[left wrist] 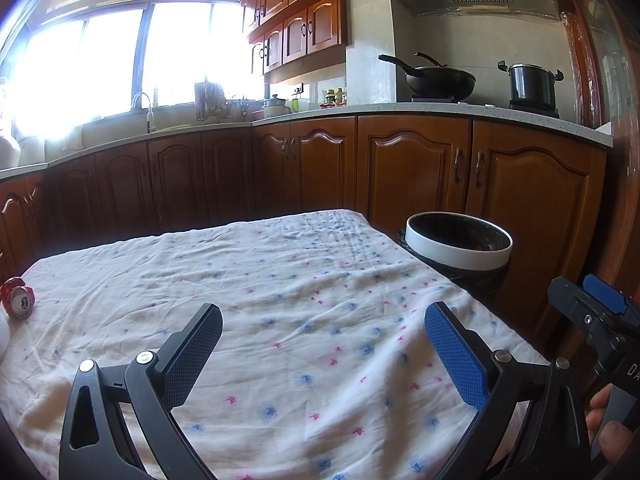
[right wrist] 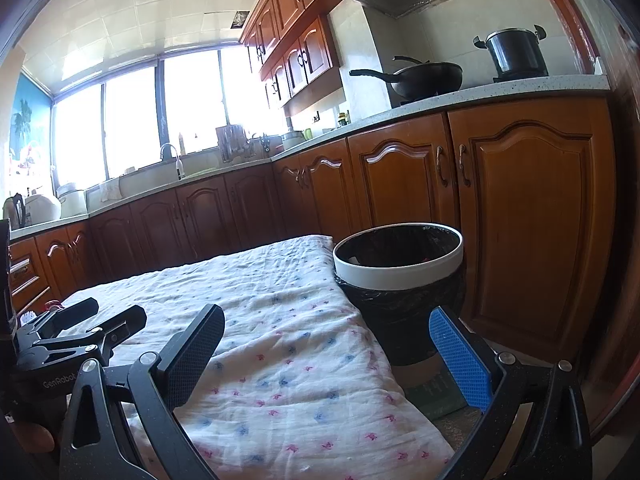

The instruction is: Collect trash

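A: Item one, lettering?
B: "GenRobot", pale print on the black body of the left gripper [right wrist: 90, 326], left of the floral tablecloth [right wrist: 280, 320].
A: Item two?
B: "DA", cut off at the frame edge, on the right gripper [left wrist: 600, 300], right of that tablecloth.

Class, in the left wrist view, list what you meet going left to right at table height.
crushed red can → floral tablecloth → trash bin → right gripper
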A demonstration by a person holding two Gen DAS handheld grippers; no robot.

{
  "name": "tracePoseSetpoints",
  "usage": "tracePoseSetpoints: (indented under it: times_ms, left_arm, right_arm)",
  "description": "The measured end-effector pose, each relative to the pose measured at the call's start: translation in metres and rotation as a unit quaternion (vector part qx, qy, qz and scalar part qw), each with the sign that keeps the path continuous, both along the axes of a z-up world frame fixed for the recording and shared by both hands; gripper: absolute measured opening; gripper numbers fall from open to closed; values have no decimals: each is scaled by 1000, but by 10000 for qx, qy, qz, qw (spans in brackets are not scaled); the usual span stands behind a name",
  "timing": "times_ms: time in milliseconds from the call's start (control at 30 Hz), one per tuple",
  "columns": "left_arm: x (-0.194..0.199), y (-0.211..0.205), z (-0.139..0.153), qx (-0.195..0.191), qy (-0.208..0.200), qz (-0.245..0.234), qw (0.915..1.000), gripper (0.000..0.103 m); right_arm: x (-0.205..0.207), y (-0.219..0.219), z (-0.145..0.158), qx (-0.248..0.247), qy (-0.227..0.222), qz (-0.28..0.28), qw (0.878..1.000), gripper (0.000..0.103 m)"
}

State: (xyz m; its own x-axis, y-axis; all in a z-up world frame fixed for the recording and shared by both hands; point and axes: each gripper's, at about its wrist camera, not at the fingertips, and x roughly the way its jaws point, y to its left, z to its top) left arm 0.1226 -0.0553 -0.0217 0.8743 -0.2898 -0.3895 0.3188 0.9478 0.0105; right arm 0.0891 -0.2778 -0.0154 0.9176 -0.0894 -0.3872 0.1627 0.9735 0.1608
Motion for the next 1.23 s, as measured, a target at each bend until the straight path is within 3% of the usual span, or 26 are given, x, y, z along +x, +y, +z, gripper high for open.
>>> tracePoseSetpoints:
  times_ms: [1233]
  left_arm:
    - [10,8,-3,-64,124,-120,9998,102]
  right_arm:
    - [8,5,-1,124,109,67,9998,103]
